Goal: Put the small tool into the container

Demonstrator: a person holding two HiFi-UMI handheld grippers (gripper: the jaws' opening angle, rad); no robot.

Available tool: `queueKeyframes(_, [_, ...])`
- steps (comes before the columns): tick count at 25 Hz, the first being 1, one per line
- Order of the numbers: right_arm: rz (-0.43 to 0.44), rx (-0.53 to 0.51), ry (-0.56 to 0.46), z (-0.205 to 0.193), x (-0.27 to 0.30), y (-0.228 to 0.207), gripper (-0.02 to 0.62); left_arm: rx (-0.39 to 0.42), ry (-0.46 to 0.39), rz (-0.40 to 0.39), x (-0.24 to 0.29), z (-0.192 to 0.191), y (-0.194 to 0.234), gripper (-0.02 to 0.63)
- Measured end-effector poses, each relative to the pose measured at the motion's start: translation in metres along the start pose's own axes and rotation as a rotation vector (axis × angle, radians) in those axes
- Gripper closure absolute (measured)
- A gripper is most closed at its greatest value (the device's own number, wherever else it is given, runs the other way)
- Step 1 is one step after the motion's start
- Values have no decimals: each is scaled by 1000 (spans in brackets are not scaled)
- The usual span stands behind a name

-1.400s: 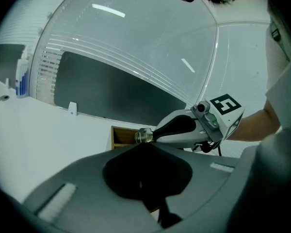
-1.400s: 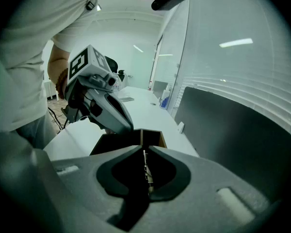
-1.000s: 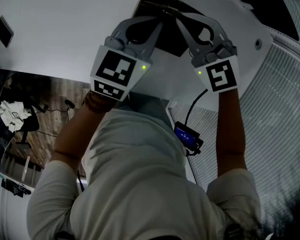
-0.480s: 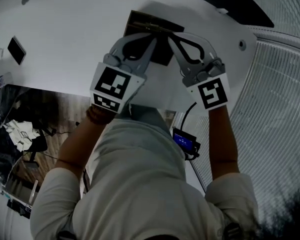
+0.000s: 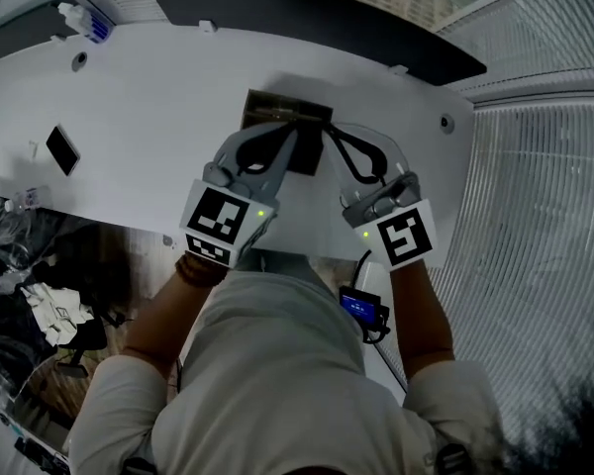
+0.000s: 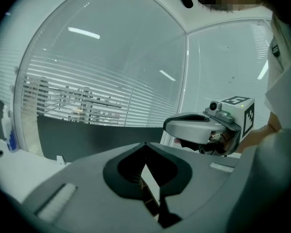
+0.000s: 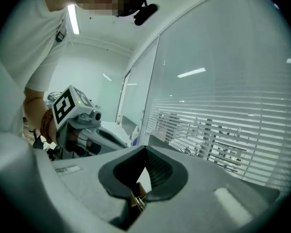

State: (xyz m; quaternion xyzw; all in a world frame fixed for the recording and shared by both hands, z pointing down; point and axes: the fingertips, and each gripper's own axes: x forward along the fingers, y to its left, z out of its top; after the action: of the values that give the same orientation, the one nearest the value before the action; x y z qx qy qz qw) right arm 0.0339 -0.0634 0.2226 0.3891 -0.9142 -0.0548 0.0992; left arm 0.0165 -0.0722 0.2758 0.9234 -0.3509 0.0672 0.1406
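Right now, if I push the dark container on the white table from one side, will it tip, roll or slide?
The dark container looks low and rectangular, so it will probably slide, not roll. It seems wider than tall, so tipping is unlikely. The white table looks smooth, so it may slip easily.

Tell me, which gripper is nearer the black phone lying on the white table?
Left. The left gripper is at the dark box, with bare table between it and the phone to its left; the right gripper is beside it, on the side away from the phone.
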Motion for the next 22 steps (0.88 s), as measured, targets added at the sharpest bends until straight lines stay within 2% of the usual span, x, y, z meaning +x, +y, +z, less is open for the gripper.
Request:
queueKeyframes(6, [-61, 71, -70, 40, -26, -3, 595, -19, -36, -23, -14, 33, -23, 603])
queueKeyframes(13, [-139, 102, -147, 77, -62, -3, 595, 27, -122, -73, -26, 74, -57, 604])
queueKeyframes(17, [-144, 151, -196, 101, -75, 7, 595, 65, -174, -92, -39, 89, -76, 603])
queueKeyframes(22, [-206, 139, -217, 110, -98, 14, 595, 63, -181, -127, -54, 95, -98, 603])
